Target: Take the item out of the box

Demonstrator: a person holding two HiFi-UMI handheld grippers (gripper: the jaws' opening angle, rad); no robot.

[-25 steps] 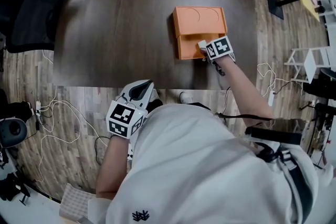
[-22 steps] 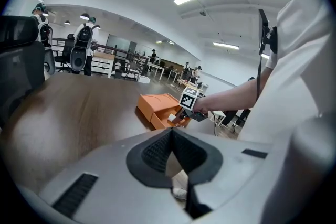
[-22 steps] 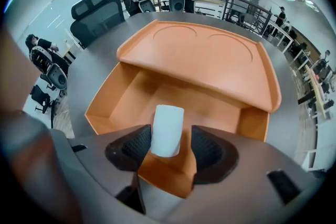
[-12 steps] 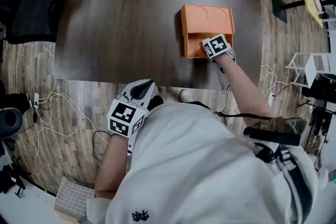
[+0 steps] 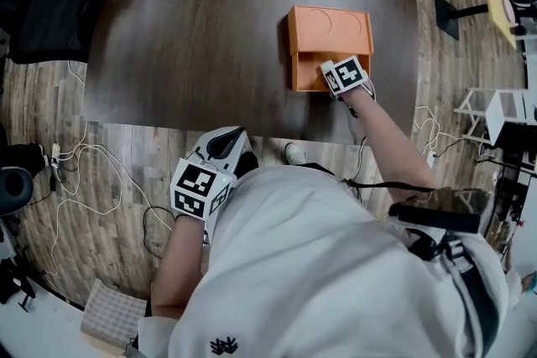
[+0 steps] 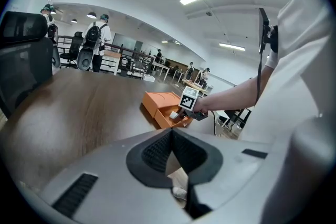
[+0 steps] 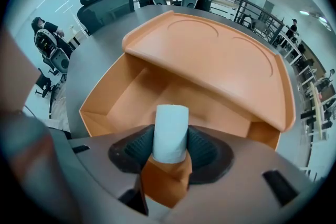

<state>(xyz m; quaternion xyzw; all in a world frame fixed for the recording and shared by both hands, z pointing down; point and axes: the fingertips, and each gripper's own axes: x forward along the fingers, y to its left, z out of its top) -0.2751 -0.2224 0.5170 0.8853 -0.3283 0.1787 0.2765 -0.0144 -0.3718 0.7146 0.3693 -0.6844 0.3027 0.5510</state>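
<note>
Right tool (image 7: 170, 150) closing onto white roll (image 7: 170, 131) inside orange box (image 7: 126, 99), plain only in its own view.

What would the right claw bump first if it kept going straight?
The right claw is closing around the white roll; straight ahead, it would probably hit the back wall inside the orange box, under its lid.

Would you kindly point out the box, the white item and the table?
box (image 5: 329, 23): head view, on its flat orange top panel.
white item (image 7: 170, 131): right gripper view, middle of its near face.
table (image 5: 201, 38): head view, bare dark top left of the box.
</note>
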